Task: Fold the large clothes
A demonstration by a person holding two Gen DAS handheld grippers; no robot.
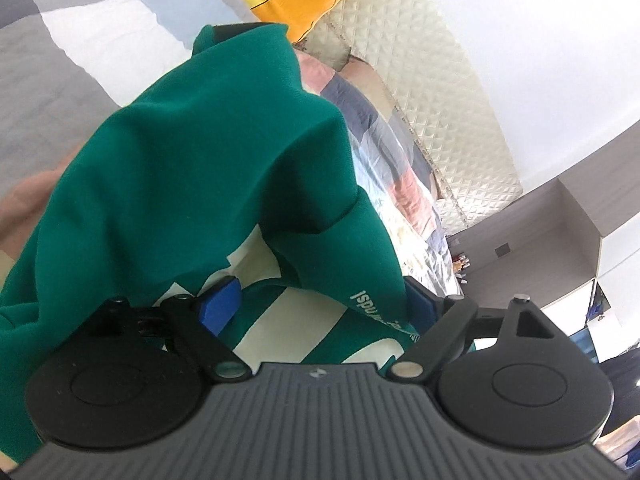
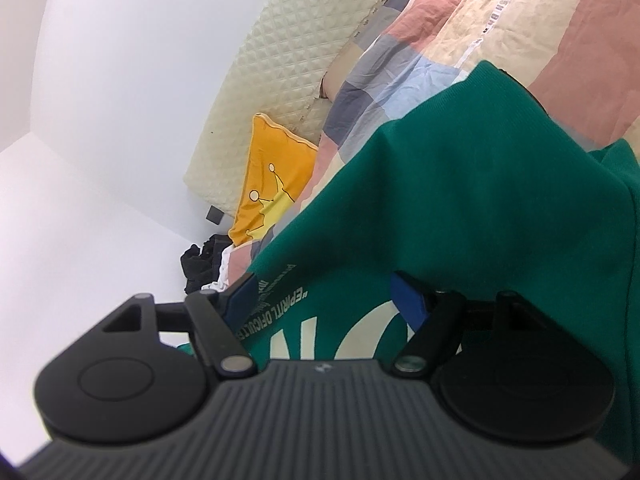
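Observation:
A large green sweatshirt (image 1: 208,152) with cream lettering is draped over both grippers and hangs above the bed. In the left wrist view its cloth covers my left gripper (image 1: 320,304); the blue pads (image 1: 220,300) stand well apart with the printed front between them. In the right wrist view the sweatshirt (image 2: 480,200) fills the right side. My right gripper (image 2: 328,300) also has its blue pads (image 2: 408,300) wide apart, with cloth lying over and between them. The fingertips of both grippers are hidden under cloth.
A patchwork quilt (image 2: 500,28) covers the bed. An orange pillow (image 2: 272,176) lies against a cream quilted headboard (image 2: 272,80); it also shows in the left wrist view (image 1: 296,0). Dark clothes (image 2: 200,260) lie beside the bed. A grey cabinet (image 1: 560,220) stands at the right.

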